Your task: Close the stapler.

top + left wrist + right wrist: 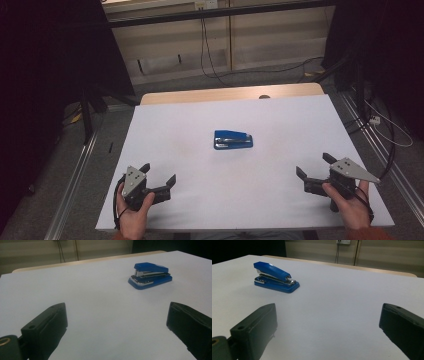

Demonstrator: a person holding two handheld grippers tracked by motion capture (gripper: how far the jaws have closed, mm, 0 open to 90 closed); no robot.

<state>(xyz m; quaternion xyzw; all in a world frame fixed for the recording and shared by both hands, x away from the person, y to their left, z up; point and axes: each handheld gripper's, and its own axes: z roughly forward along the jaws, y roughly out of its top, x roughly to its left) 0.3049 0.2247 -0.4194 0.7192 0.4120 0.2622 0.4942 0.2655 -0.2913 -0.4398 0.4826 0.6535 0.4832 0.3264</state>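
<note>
At the near left corner of the desk [165, 115], the person's left hand [131, 216] comes up from the bottom edge and grips the left gripper [159, 177] from below, its grey plate facing up. Its jaws point forward and inward toward the middle of the desk, spread wide with nothing between them; in the left gripper view the two black jaws stand far apart over bare white surface. At the near right corner the right hand [353, 204] holds the right gripper [314, 166] the same way, mirrored, jaws angled inward and likewise wide apart and empty. Both grippers sit low over the desk; whether they touch it cannot be told. A blue stapler [233, 139] lies closed near the centre of the desk, between the two grippers and well apart from each, farther from the person. Beyond the desk's far edge, cables [207, 55] hang against a pale wall.
</note>
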